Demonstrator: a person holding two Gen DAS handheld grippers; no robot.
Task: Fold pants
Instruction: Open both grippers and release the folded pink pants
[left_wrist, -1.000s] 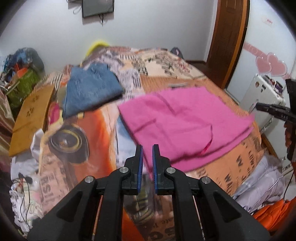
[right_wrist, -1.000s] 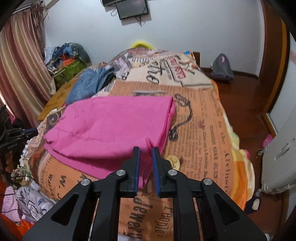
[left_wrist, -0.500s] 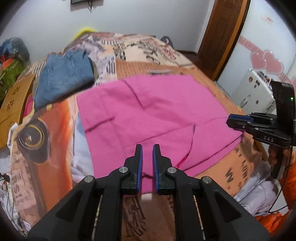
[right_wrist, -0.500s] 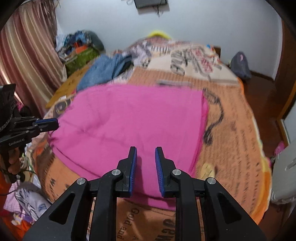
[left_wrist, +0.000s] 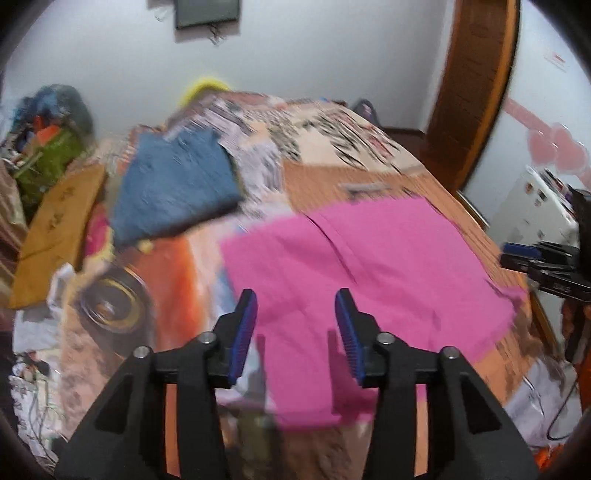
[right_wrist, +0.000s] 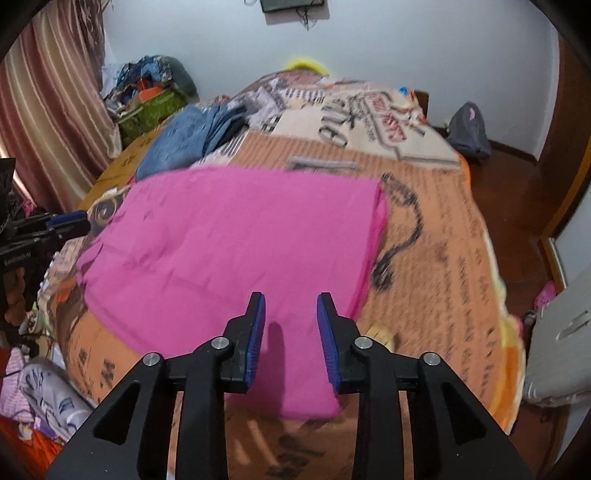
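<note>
Both claws parted since before, left claw and right claw opening, empty, above pink pants

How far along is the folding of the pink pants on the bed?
Done: pink pants lie folded flat on the bed. In hand: nothing; left gripper and right gripper are opening above the near edge, pads clear. Left: possibly another fold.

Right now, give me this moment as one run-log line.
pink pants: folded flat on bed | left tongs: opening, nothing gripped | right tongs: opening, nothing gripped
</note>
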